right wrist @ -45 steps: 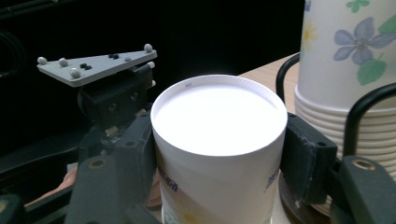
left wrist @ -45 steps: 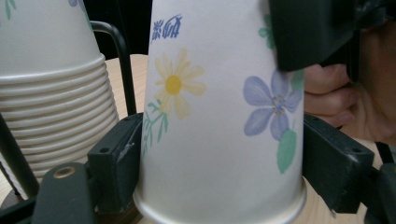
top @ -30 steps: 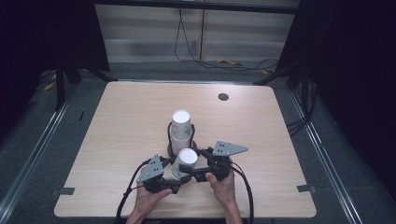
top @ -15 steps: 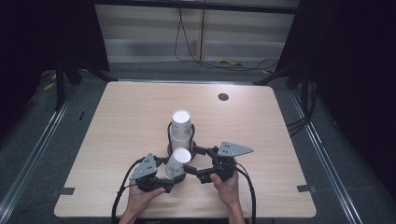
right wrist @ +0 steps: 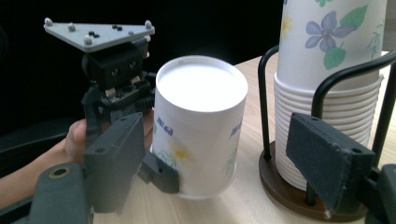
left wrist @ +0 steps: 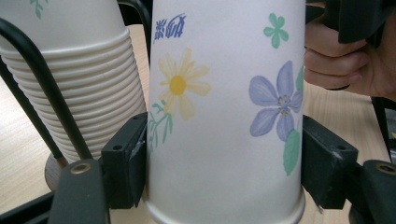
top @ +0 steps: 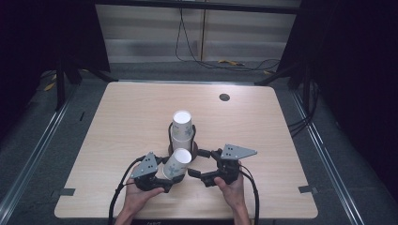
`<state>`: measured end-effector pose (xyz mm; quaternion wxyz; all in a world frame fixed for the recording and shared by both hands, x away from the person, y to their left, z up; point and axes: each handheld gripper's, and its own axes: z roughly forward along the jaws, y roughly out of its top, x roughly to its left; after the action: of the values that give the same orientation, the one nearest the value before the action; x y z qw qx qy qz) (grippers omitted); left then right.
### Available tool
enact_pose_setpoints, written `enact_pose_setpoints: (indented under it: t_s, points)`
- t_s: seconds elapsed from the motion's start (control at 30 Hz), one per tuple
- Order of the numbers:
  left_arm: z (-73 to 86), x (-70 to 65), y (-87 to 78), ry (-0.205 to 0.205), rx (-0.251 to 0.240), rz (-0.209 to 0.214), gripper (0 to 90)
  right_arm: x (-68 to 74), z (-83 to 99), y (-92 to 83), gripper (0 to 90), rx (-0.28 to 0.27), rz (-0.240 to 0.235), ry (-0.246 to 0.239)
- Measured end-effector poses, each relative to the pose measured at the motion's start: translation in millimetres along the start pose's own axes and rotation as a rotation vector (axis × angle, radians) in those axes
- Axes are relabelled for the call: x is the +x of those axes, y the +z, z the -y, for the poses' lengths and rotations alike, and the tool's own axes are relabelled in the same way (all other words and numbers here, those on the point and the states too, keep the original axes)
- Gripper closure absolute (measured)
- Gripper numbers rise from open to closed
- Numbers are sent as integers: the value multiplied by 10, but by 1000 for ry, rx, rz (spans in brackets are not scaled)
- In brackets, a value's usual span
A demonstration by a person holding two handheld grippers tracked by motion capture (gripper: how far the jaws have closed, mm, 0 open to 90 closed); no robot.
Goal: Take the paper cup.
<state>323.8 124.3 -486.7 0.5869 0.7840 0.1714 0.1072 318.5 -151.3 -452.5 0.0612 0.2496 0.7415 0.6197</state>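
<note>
High view: an upside-down paper cup (top: 177,164), taken off the stack of cups (top: 181,131) in the holder (top: 193,149), stands near the desk's front edge. Left gripper (top: 165,180) is clamped on it. Right gripper (top: 196,174), jaws apart, has just been opening beside it, touching nothing. Next, judged: setting the cup clear.

One loose cup (top: 177,163) (one stack (top: 181,131))
</note>
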Motion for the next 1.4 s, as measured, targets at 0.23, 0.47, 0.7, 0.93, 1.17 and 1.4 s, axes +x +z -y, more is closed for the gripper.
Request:
enact_pose_setpoints:
  t_s: [0.23, 0.47, 0.7, 0.93, 1.17, 1.4]
  points:
    - [-58, 15, -12, 33, 36, -2, 278, -13, 17, -54, 194, 18, 12, 4]
    - [-81, 17, -4, 62, 84, -2, 281, -21, 31, -93, 189, 51, 25, -9]
    - [-97, 19, -11, 79, 117, 0, 286, -23, 24, -100, 181, 90, 29, -24]
    - [-167, 8, 17, 122, 168, 7, 286, -20, 7, -114, 158, 135, 20, -36]
    - [-165, 17, 41, 139, 213, 25, 289, -31, 11, -122, 155, 178, 18, -43]
    - [-223, 4, 69, 178, 271, 41, 289, -32, -26, -124, 152, 222, 18, -61]
